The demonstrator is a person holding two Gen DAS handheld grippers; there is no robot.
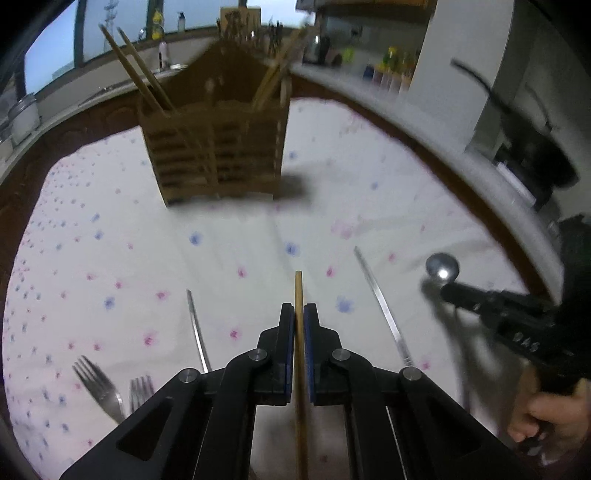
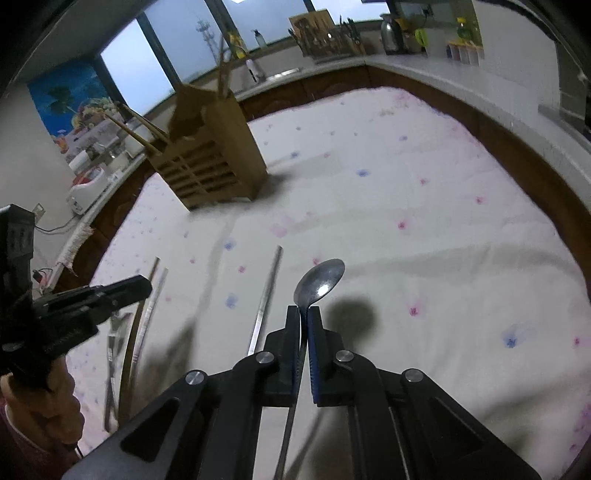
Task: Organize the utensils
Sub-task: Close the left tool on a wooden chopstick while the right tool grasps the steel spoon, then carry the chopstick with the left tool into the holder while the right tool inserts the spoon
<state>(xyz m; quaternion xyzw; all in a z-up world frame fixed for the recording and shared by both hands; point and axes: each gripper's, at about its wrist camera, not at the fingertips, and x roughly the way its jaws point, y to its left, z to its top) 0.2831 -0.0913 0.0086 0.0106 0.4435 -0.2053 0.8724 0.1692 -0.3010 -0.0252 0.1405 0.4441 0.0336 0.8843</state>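
Only faint pale letters on the right gripper (image 1: 448, 286) body, seemingly "DAS"; I can't confirm them. Nothing else I see is legible.

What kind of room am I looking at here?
Most likely a home kitchen: a countertop runs around the room, with a knife block and a kettle below the window.

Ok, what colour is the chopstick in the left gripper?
Light tan wood. The chopstick shows best in the left wrist view, between the closed left gripper.
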